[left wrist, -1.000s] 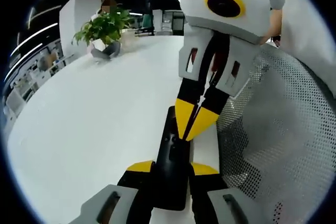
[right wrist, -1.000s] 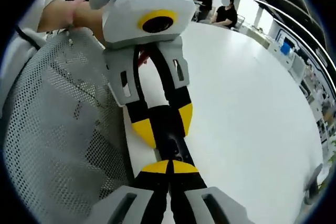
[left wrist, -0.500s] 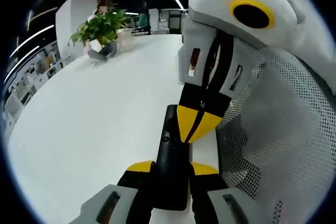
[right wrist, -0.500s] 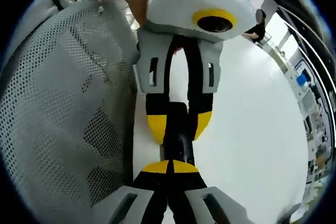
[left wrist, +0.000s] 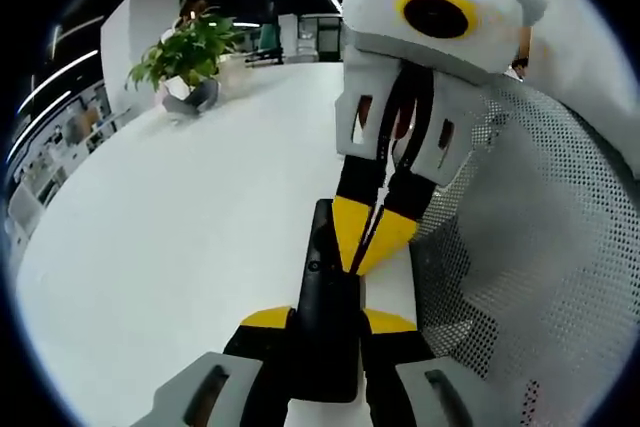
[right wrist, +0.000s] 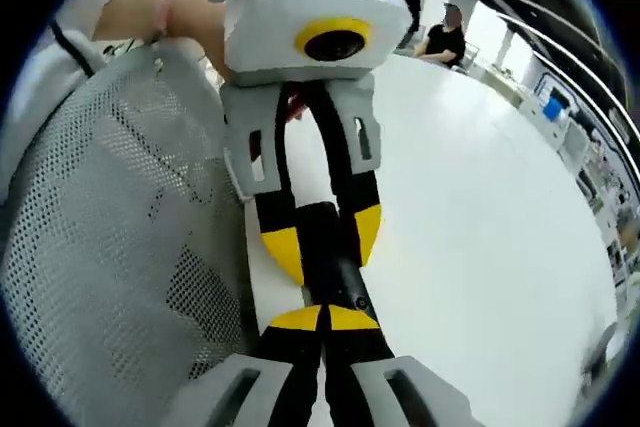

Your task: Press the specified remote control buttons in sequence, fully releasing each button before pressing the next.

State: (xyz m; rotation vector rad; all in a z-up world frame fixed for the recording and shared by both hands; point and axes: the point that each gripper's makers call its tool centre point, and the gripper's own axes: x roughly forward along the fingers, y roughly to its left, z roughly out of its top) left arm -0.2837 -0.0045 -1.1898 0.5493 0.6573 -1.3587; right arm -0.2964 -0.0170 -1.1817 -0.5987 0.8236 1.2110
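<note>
A black remote control (left wrist: pixel 322 287) lies lengthwise over the white table (left wrist: pixel 180 227). My left gripper (left wrist: pixel 328 320) is shut on its near end, one yellow fingertip on each side. My right gripper (left wrist: pixel 362 247) comes down from the upper right. It is shut, and its yellow tips are together against the remote's top face. In the right gripper view, my right gripper (right wrist: pixel 325 319) has its closed tips at the remote (right wrist: pixel 340 282). There my left gripper (right wrist: pixel 325 245) clamps the remote from the far side, and a hand (right wrist: pixel 190 17) holds it.
A grey mesh chair back (left wrist: pixel 530 257) stands close beside the remote, also in the right gripper view (right wrist: pixel 110 227). A potted plant (left wrist: pixel 185 52) sits at the table's far end. A seated person (right wrist: pixel 445 37) is beyond the table. The table has open room away from the chair.
The right gripper rocked steeply over the remote half a second ago and has come back to about its earlier stance. The left gripper's hold on the remote is unchanged.
</note>
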